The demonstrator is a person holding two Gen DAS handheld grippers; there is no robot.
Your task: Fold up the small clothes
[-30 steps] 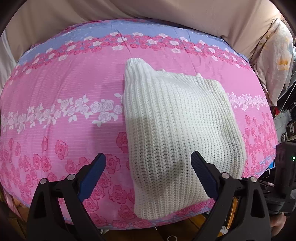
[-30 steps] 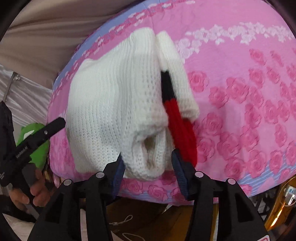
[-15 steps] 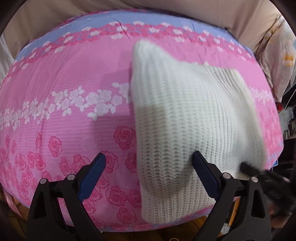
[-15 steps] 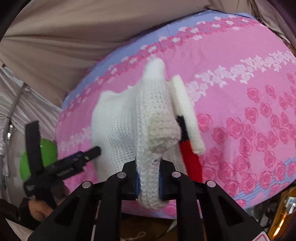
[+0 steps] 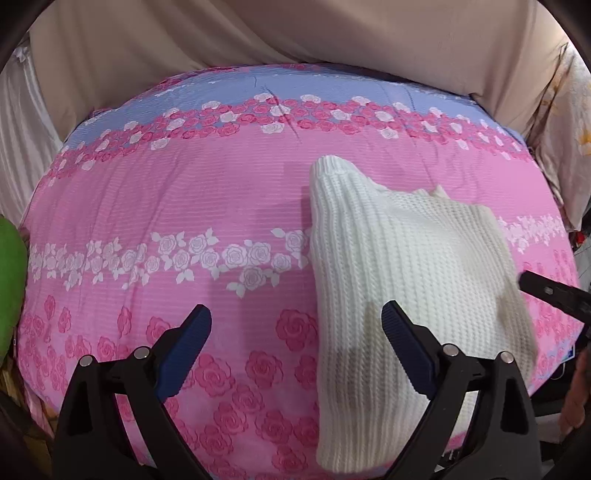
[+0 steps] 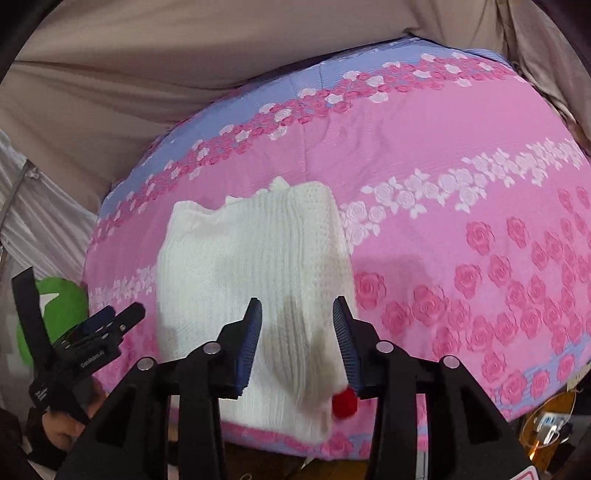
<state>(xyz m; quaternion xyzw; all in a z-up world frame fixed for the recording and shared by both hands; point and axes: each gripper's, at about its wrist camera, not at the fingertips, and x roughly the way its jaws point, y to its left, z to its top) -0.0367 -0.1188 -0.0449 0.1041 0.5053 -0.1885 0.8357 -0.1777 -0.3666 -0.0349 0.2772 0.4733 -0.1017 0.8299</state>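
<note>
A folded white knit sweater (image 5: 399, 280) lies on the pink rose-print bed (image 5: 184, 206), reaching the near edge. In the right wrist view the sweater (image 6: 251, 266) lies flat, with a red piece (image 6: 344, 405) showing at its near right corner. My left gripper (image 5: 295, 343) is open and empty, above the bed at the sweater's left edge. My right gripper (image 6: 297, 339) is open and empty, just above the sweater's near end. The left gripper also shows in the right wrist view (image 6: 107, 325), at the far left.
A beige cloth wall (image 5: 258, 33) rises behind the bed. A green object (image 6: 55, 306) sits left of the bed. A floral pillow (image 5: 565, 122) leans at the right. The bed's near edge (image 6: 332, 448) drops off below the sweater.
My right gripper was shut on the sweater's lifted fold half a second ago; it has opened and the sweater now lies flat. The left gripper has drawn back and left.
</note>
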